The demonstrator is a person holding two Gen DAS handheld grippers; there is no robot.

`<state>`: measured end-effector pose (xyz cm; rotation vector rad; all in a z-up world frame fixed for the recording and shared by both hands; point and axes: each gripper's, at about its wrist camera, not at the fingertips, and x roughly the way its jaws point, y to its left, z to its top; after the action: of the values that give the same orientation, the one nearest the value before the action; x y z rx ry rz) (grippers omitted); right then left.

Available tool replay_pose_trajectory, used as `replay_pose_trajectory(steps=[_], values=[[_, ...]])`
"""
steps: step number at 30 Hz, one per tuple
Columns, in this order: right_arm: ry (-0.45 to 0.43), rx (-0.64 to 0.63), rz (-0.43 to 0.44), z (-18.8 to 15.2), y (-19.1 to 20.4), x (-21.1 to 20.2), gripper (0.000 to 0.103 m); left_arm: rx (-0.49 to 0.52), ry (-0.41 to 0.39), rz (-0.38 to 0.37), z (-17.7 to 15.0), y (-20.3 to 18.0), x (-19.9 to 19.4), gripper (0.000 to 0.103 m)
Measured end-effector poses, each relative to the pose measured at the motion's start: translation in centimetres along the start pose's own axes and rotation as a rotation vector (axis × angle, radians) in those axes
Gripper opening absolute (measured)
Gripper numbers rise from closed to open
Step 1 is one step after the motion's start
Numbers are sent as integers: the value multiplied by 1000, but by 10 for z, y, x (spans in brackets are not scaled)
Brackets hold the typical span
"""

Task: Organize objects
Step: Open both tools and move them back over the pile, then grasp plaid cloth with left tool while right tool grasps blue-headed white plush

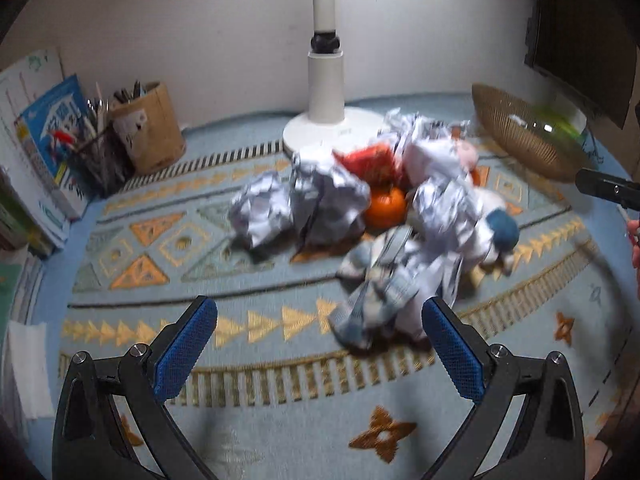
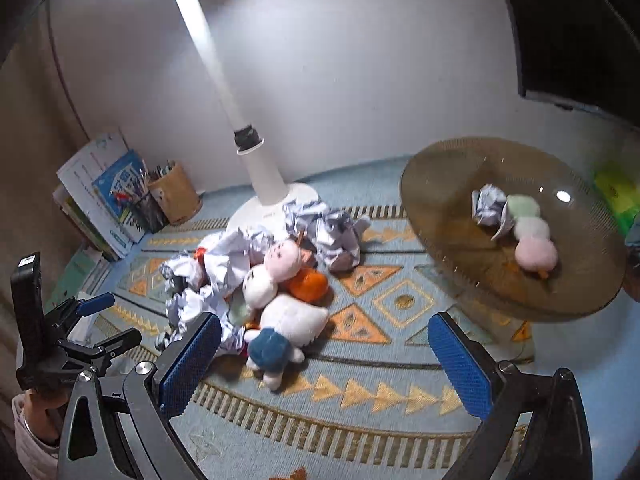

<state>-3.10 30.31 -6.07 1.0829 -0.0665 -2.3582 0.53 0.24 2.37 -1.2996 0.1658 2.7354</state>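
right now both grippers hang above the patterned blue cloth (image 2: 384, 412) on the table with their blue-padded fingers spread wide apart and nothing between them. the left gripper (image 1: 320, 344) points at the clutter heap; a striped crumpled paper (image 1: 376, 304) lies just beyond its fingers at about 1 o'clock from the right pad. behind that sit more crumpled paper balls (image 1: 262, 208), an orange fruit (image 1: 385, 206), a red snack packet (image 1: 370, 162) and a white plush toy with blue trousers (image 1: 498, 226), all touching or overlapping in one pile in front of the white lamp base (image 1: 332, 128).

from the right wrist view, the right gripper (image 2: 324, 356) hovers over the same heap, the white plush toy (image 2: 290, 326) lying just past its left finger, with a pink-and-white dango plush (image 2: 272, 274) and the orange fruit (image 2: 308, 284) stacked against it at 12 o'clock. the woven basket tray (image 2: 440, 184) stands at 2 o'clock, well apart from the pile, holding one crumpled paper ball (image 2: 489, 208) touching a three-ball dango plush (image 2: 530, 232) of green, white and pink. the left gripper is seen at 9 o'clock, held by a hand (image 2: 42, 402) in a pale sleeve. books (image 2: 106, 192) and a pen cup (image 2: 176, 194) stand at 10 o'clock by the wall.
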Motion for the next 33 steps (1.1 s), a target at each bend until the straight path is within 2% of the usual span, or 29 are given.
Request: replay_pose_trajectory(steps=[4,6,8,10,13,17,20,27,30,33], values=[[86,-14,-21,-26,5,35,103,21,36,8,-24,-4,22,102],[128,-25,-49,-36,7,51,103,25,40,18,-26,-6,31,103],[155,-29,-55,-44,7,63,103,-15,33,14,-20,1,33,103],[127,-67,-95,-46,12,67,103,-24,27,24,-13,4,36,103],[135,-105,-124,-45,19,77,103,-27,30,26,-4,6,41,103],[145,-178,-217,-41,32,93,103,-71,46,-19,5,14,48,103],[138,-136,-243,-38,32,97,103,-73,46,-12,12,14,50,103],[128,-112,-238,-36,31,97,103,-84,46,2,13,11,50,103],[129,-139,-203,-35,42,98,103,-84,46,2,14,12,51,103],[136,-170,-209,-37,48,101,103,-85,45,1,15,13,51,103]])
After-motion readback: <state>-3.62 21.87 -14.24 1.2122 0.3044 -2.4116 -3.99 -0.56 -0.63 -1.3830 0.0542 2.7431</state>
